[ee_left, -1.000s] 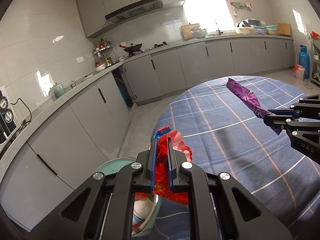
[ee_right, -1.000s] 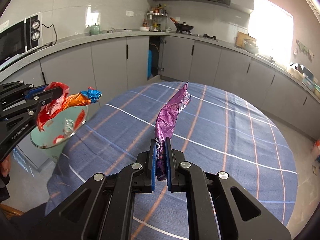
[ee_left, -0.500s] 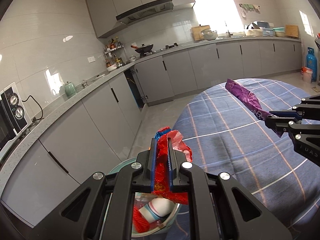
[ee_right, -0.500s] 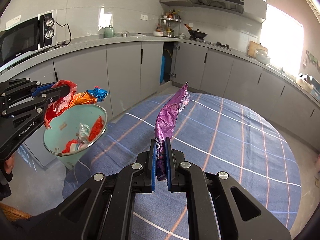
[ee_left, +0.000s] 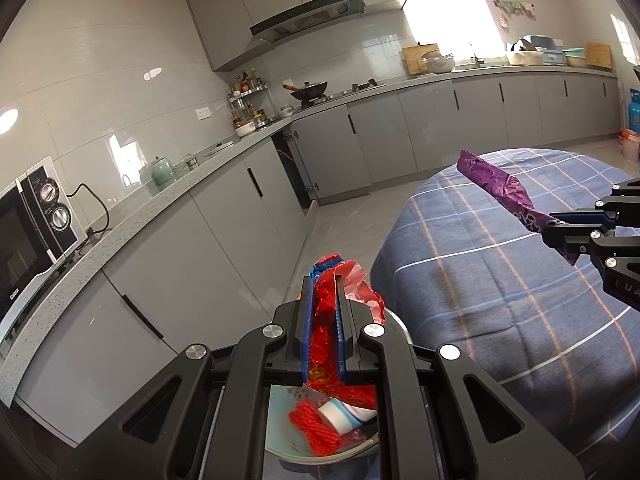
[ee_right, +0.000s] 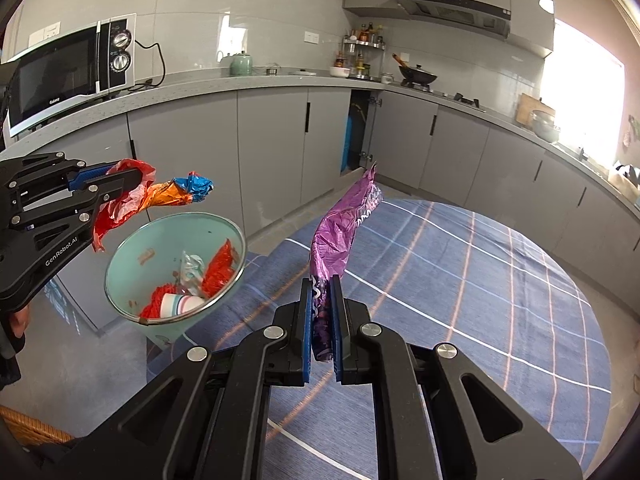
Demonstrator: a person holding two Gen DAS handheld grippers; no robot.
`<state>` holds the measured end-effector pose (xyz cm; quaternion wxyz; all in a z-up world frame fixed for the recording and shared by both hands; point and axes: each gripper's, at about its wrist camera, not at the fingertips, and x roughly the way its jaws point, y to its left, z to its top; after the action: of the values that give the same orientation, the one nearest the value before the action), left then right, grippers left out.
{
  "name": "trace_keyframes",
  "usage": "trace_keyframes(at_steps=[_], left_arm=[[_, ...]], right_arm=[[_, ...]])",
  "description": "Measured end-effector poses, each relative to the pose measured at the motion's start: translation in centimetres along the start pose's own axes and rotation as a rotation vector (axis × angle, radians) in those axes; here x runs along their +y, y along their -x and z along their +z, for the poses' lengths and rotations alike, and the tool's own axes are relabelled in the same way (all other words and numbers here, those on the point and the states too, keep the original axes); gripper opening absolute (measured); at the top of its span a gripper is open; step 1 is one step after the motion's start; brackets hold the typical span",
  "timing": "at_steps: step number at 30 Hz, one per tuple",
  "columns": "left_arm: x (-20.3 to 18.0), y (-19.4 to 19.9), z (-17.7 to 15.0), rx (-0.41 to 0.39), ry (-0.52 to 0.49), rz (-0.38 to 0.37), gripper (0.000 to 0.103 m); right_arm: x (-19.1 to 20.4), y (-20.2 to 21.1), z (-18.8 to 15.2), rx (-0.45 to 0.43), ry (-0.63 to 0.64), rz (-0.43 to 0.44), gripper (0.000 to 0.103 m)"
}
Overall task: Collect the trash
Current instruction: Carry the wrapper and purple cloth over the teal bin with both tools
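My left gripper [ee_left: 323, 280] is shut on a crumpled red, orange and blue wrapper [ee_left: 326, 312], which hangs above the mint-green trash bin [ee_right: 128, 248] beside the table. The same wrapper [ee_right: 160, 196] and left gripper [ee_right: 132, 180] show at the left of the right wrist view, over the bin's rim. Red netting, a paper cup and foil lie inside the bin [ee_left: 280, 428]. A long purple wrapper [ee_right: 344, 232] sticks up from my right gripper [ee_right: 322, 280], which is shut on it over the table. In the left wrist view the purple wrapper [ee_left: 500, 188] and right gripper [ee_left: 560, 224] are at the right.
A round table with a blue checked cloth [ee_right: 480, 280] fills the right side. Grey kitchen cabinets [ee_right: 272, 152] and a counter with a microwave [ee_right: 68, 72] run behind the bin. A wicker edge [ee_right: 28, 424] shows at the lower left, beside a person's hand [ee_right: 18, 320].
Both grippers have moved left toward the bin, each still holding its wrapper. The bin now sits under the left gripper and shows its contents.
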<state>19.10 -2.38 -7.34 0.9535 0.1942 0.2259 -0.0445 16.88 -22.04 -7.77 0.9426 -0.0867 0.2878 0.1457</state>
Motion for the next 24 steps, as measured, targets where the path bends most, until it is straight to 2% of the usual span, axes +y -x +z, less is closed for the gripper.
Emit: trace_keyframes(at_steps=[24], left_arm=[[4.8, -0.7, -2.1, 0.052, 0.039, 0.094, 0.009]], right_arm=[[3.8, -1.9, 2.0, -0.002, 0.071, 0.073, 0.009]])
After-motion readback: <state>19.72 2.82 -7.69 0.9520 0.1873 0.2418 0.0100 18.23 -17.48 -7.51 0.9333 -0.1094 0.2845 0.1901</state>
